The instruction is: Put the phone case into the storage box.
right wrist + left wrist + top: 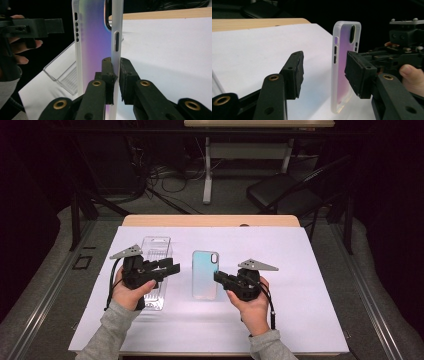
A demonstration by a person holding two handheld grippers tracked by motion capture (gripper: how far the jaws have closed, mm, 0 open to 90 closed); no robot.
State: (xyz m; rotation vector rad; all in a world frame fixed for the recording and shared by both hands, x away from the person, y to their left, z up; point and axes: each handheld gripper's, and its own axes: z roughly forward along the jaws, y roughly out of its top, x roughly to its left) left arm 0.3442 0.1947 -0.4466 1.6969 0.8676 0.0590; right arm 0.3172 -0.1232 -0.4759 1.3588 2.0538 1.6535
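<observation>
On the wide white paper sheet [300, 285] lie a clear plastic packaging tray [156, 251] and an iridescent blue-violet phone case [205, 274] – the right gripper [115, 72] pinches its frosted edge, while the left gripper [324, 71] stands apart, jaws parted and empty.

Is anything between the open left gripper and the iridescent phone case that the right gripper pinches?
Nothing visible. The left gripper faces the iridescent translucent phone case across bare white paper; the right gripper pinches the case's far edge. The clear plastic tray lies behind the left gripper.
</observation>
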